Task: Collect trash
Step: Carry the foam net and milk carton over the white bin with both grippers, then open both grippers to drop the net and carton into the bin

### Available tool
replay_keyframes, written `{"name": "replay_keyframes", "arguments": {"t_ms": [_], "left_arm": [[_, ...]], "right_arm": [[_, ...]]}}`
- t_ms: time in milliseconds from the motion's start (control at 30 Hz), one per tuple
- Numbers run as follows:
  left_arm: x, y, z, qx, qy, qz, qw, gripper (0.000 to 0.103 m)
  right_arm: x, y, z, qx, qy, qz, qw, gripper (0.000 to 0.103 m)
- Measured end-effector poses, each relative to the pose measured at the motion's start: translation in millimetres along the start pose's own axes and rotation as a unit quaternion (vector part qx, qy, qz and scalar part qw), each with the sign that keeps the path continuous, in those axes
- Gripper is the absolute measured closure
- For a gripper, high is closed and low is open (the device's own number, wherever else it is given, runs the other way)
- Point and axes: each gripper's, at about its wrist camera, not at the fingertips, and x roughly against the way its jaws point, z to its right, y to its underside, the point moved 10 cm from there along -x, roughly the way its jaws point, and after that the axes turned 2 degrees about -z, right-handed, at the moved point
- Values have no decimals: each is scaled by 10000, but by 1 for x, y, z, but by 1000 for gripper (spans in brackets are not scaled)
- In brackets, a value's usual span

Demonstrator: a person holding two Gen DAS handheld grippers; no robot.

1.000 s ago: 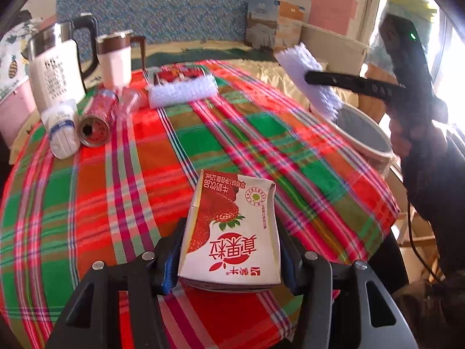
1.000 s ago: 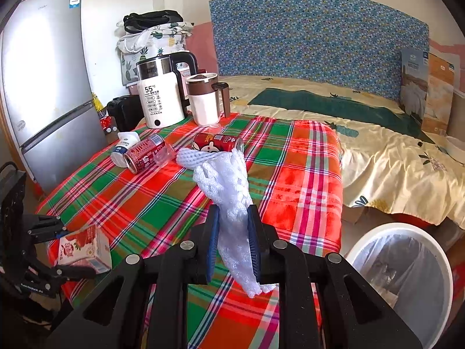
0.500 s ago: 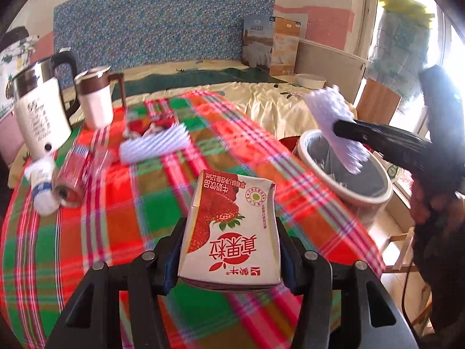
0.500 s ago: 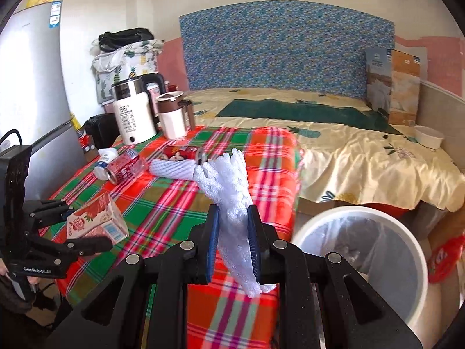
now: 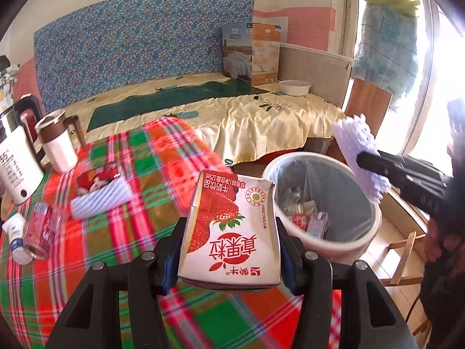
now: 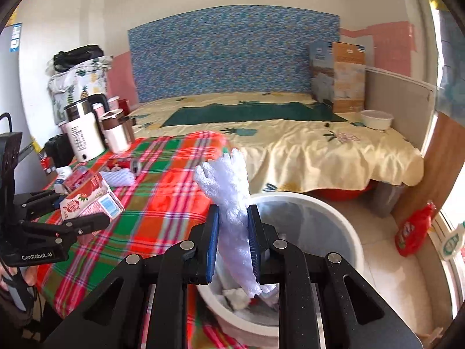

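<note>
Both grippers nearer bin [image 6: 353, 241], trash [image 5: 308, 221] inside.

The left gripper [image 5: 229, 250] points downward and forward, its jaws partly apart with both blue pads [image 5: 171, 264] pressed flat against the sides of what it holds. The right gripper [image 6: 232, 241] also tilts downward, jaws drawn close together and clamped on its load. A hand [image 6: 17, 276] grips the left gripper's handle at the near left.
</note>
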Motion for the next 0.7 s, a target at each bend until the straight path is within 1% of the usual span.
{"name": "replay_keyframes", "arguments": {"t_ms": [133, 200, 333, 400, 467, 600, 700], "left_arm": [[-13, -14, 21, -18, 55, 42, 10000, 47], [-22, -21, 30, -37, 13, 35, 10000, 47], [-35, -31, 55, -156, 167, 40, 9997, 47], [-44, -36, 70, -254, 220, 20, 9994, 47], [-52, -38, 79, -207, 324, -24, 9993, 47], [-74, -42, 96, -268, 350, -128, 9989, 47], [-86, -42, 104, -304, 371, -181, 9987, 47]], "right_arm": [[6, 4, 24, -183, 269, -16, 9995, 83], [10, 7, 36, -249, 402, -19, 9989, 83], [11, 16, 61, -326, 805, -134, 9961, 83], [10, 21, 70, -406, 814, -214, 9956, 83], [6, 27, 80, -525, 826, -328, 9947, 83], [-7, 36, 98, -731, 840, -537, 9923, 83], [-17, 42, 101, -745, 883, -684, 9909, 83]]}}
